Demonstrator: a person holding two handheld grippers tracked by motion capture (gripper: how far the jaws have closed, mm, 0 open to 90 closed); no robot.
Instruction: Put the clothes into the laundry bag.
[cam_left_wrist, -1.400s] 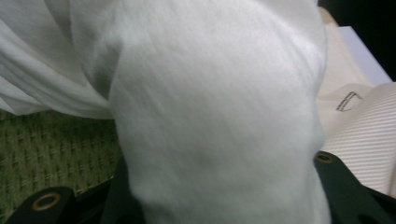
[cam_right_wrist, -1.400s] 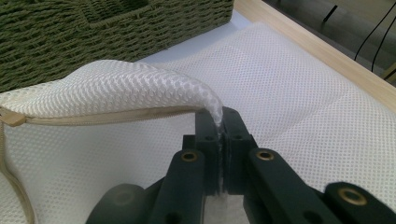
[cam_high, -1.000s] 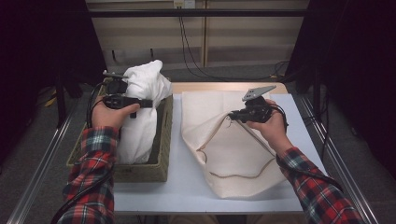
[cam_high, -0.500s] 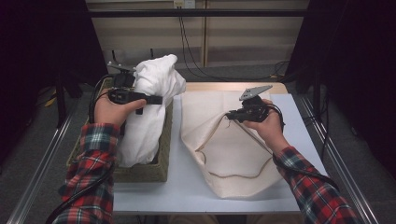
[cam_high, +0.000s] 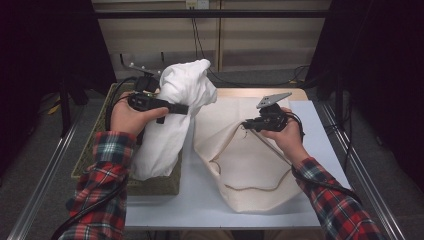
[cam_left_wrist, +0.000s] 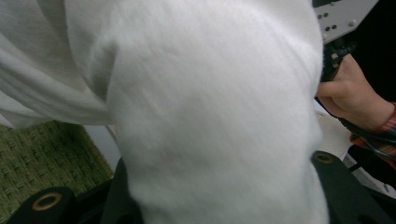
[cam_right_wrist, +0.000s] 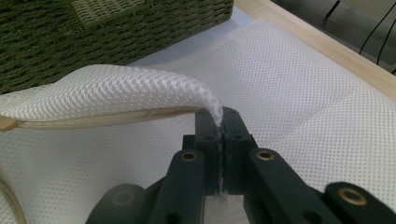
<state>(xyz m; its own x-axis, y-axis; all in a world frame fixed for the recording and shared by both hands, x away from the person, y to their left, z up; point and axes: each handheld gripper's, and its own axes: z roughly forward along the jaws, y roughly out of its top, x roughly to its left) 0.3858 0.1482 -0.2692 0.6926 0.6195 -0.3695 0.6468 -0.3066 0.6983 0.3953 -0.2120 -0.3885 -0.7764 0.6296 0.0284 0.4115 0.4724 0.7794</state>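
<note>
Above the woven basket (cam_high: 100, 165), we lift the white cloth (cam_high: 175, 110) higher than a second ago, our left hand-held gripper (cam_high: 182, 107) pinching it. Beside the basket, our right hand-held gripper (cam_right_wrist: 219, 140) stays pressed together on the mesh bag's (cam_high: 250, 165) rim, ready for stuffing.

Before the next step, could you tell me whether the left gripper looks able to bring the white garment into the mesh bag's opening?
Probably yes: the right gripper holds the mesh bag edge lifted, and nothing lies between it and the white garment.
</note>
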